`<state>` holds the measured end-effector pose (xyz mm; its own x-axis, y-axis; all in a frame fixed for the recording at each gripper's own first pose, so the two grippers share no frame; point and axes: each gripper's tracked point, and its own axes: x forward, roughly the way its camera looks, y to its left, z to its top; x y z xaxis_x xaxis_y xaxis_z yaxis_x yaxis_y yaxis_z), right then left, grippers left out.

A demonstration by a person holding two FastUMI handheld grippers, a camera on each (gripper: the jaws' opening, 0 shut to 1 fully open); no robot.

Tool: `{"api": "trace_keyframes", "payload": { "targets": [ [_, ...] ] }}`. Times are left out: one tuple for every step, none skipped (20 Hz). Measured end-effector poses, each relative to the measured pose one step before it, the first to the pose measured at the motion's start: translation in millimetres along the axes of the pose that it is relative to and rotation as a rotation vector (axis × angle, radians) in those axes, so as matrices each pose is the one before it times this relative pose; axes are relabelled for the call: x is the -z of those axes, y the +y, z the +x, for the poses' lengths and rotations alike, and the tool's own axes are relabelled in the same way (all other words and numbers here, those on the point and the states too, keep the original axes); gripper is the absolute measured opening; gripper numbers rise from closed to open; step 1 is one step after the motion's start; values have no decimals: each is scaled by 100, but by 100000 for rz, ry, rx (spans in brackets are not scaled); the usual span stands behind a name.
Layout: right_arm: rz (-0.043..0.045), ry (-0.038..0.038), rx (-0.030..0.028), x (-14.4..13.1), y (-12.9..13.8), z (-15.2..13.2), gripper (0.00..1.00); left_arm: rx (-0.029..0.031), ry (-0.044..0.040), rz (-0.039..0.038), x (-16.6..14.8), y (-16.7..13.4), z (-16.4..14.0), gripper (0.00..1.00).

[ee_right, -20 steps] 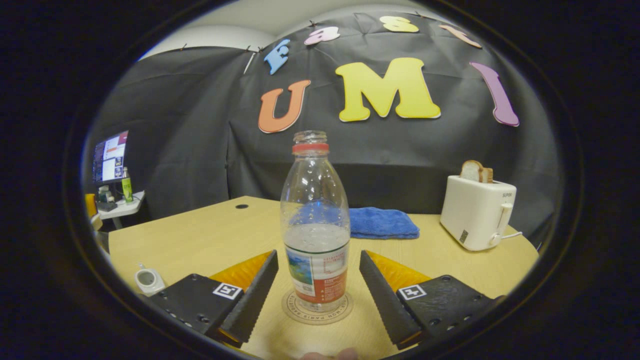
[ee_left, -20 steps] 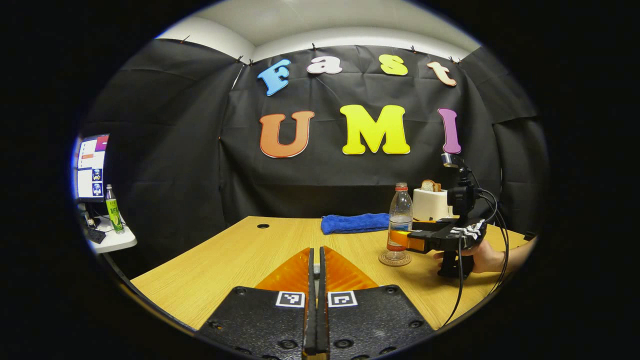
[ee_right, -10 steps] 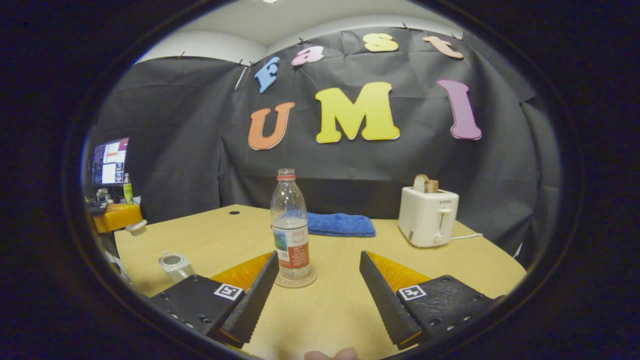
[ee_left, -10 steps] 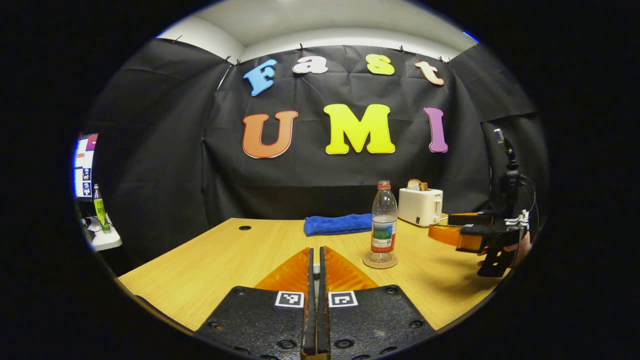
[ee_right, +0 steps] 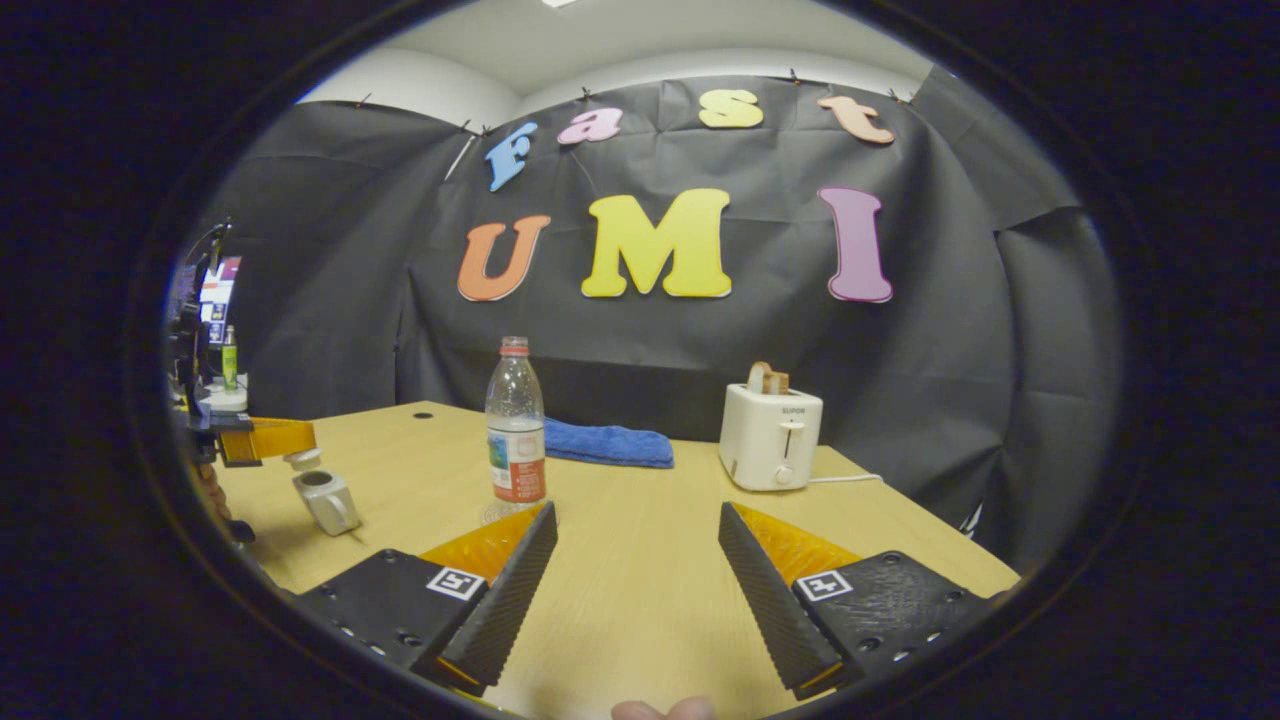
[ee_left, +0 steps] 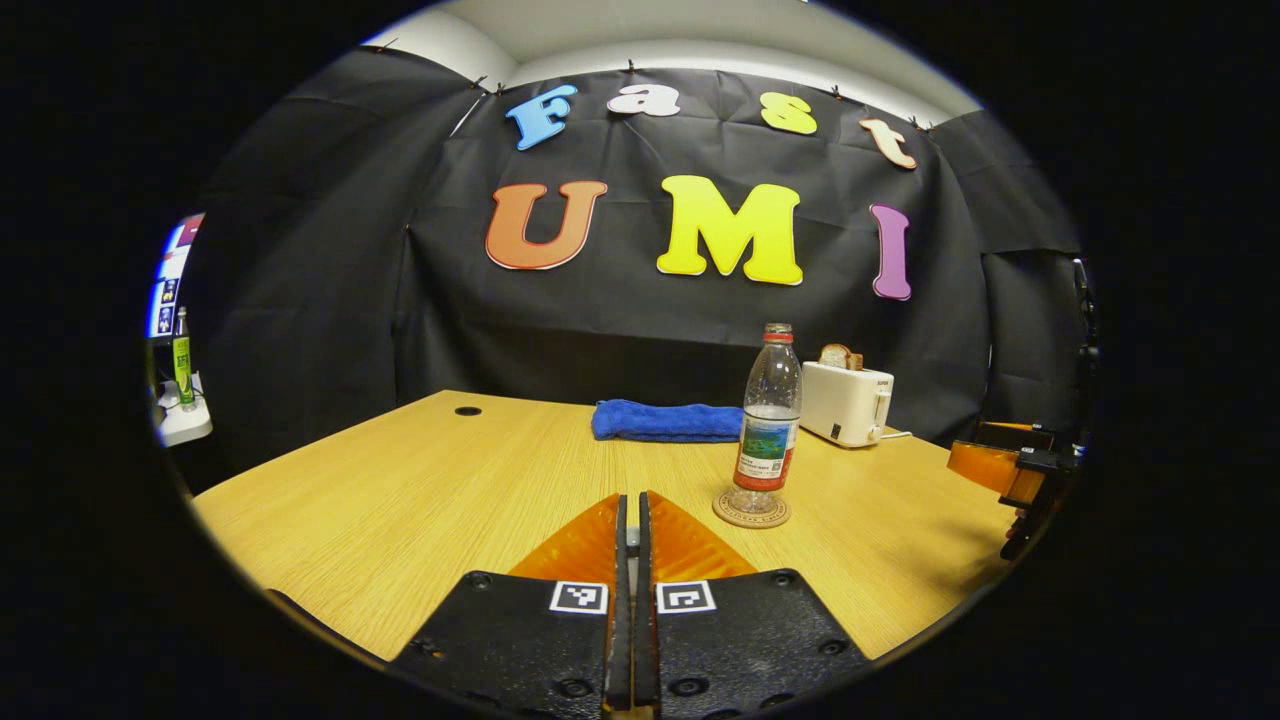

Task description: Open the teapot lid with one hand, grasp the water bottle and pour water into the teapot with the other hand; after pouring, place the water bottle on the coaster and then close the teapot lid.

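The bottle (ee_right: 515,420) stands on its coaster (ee_left: 751,509). The open teapot (ee_right: 326,500) waits on the worktop (ee_right: 640,560). The left gripper (ee_left: 627,560) pinches the lid (small, light, hold it gently). The right gripper (ee_right: 637,560) is wide apart.

The table (ee_left: 420,500) is viewed low from its near edge in both gripper views, toward the far wall. The water bottle (ee_left: 768,420), towel (ee_right: 605,445) and toaster (ee_right: 770,440) are shared.
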<state>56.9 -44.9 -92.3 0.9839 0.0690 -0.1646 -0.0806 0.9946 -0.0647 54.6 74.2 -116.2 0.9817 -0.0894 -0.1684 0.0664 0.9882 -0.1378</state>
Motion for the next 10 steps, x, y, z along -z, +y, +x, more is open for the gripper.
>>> {"api": "trace_keyframes", "payload": {
  "targets": [
    [204, 116, 553, 84, -246, -37, 97, -35, 608, -154, 231, -45, 93, 4],
    [292, 265, 405, 181, -226, 91, 98, -346, 167, 119, 86, 12, 98, 4],
    [267, 256, 131, 116, -70, 8, 98, -194, 200, 233, 43, 35, 155, 4],
    [188, 298, 220, 142, -133, -52, 97, -112, 46, 98, 52, 39, 63, 4],
    [161, 242, 21, 52, -12, 25, 97, -88, -95, 41, 33, -8, 64, 4],
    [92, 200, 56, 209, -46, -6, 97, -222, 127, 85, 4, 52, 104, 4],
    [-29, 19, -76, -60, 66, -5, 97, -458, 337, 46, 109, 94, 94, 4],
    [-247, -110, 172, 50, -20, 19, 97, -99, 473, -69, 180, -28, -40, 4],
    [-285, -206, 76, 21, -18, 48, 97, -124, 604, 28, 243, 24, 32, 4],
    [-282, -64, -50, 35, 55, -65, 97, 8, 390, 48, 217, -54, 33, 4]
  ]
}}
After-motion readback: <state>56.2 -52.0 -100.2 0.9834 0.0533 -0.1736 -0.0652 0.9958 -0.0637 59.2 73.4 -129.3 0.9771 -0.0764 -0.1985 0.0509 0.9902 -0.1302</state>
